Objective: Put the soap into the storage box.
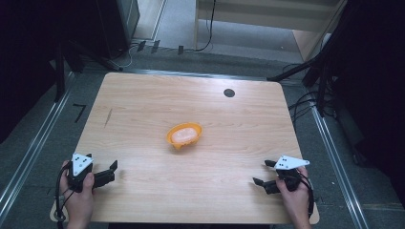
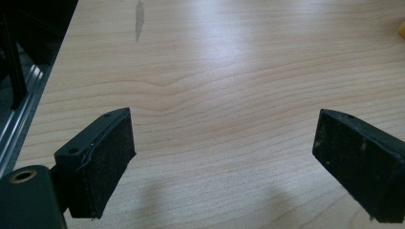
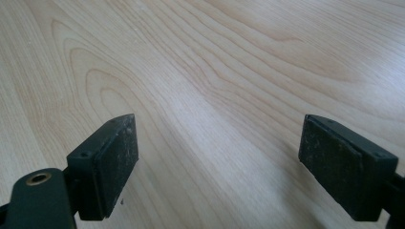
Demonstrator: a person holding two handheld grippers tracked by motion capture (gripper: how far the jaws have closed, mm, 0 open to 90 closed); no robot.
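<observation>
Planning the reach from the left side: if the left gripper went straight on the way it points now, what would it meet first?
Probably nothing soon. The left gripper, jaws open, looks over bare table; the orange bowl only clips that view's right edge, so it lies off the line. Depth is hard to judge.

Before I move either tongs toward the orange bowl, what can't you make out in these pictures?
- Orange bowl, high view: too small and blurred to name the pale contents.
- Same bowl, left gripper view: cut off by the right edge; just a yellow sliver that is probably its rim.
- Dark round spot on the table, high view: too small to tell hole from cap.
- Surroundings at both sides, high view: lost in darkness.
</observation>
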